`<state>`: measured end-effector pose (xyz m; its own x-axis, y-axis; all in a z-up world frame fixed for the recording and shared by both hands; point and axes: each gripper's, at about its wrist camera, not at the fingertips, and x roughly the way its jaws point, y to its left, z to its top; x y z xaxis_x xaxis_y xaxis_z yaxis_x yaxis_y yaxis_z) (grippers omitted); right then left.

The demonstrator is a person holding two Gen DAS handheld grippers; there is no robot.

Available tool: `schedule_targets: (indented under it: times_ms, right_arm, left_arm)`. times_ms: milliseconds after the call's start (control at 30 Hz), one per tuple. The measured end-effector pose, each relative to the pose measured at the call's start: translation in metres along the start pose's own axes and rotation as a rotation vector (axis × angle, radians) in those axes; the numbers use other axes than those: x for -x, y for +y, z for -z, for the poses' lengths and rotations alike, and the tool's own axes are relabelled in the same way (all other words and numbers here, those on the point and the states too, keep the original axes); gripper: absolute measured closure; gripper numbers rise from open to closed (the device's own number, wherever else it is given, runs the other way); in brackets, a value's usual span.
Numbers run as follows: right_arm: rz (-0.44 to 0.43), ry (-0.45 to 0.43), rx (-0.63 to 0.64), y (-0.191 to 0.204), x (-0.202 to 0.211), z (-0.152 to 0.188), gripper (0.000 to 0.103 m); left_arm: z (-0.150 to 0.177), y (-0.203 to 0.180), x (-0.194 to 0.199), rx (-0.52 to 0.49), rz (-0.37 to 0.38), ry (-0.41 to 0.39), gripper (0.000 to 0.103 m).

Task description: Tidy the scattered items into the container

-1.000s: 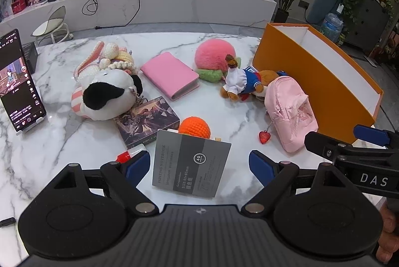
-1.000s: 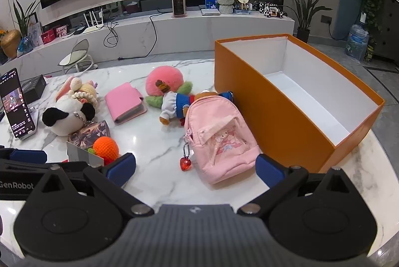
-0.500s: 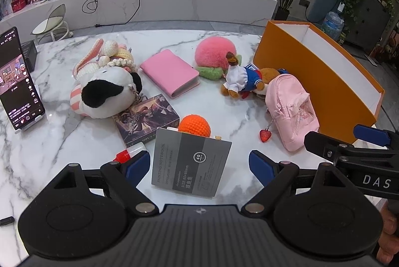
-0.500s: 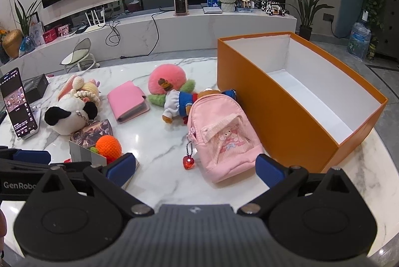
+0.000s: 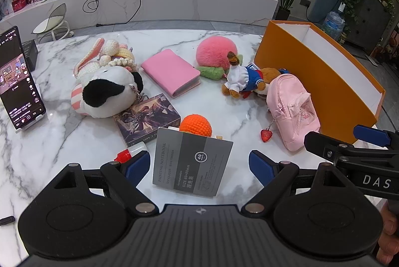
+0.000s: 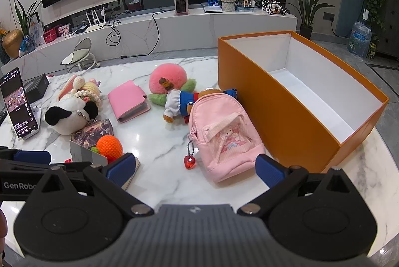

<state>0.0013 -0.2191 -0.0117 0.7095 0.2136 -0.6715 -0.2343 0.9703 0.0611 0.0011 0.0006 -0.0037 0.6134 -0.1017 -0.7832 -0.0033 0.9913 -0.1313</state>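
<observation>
Only right view: orange box (image 6: 286,104) interior bare.

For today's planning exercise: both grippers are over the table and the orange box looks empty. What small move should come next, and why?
Probably lower the right gripper onto the pink backpack. It is open and holds nothing, the backpack lies just ahead of it, beside the orange box, so the carry would be short.
</observation>
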Motion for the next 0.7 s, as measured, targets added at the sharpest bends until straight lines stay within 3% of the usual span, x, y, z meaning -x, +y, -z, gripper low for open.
schedule_targets:
  times_ms: [700]
  right_arm:
    - [-0.003,0.001,0.001,0.0007,-0.0008,0.0001,0.000]
  left_arm:
    - [-0.0011,0.0010,0.0002,0.001,-0.001,0.001,0.001]
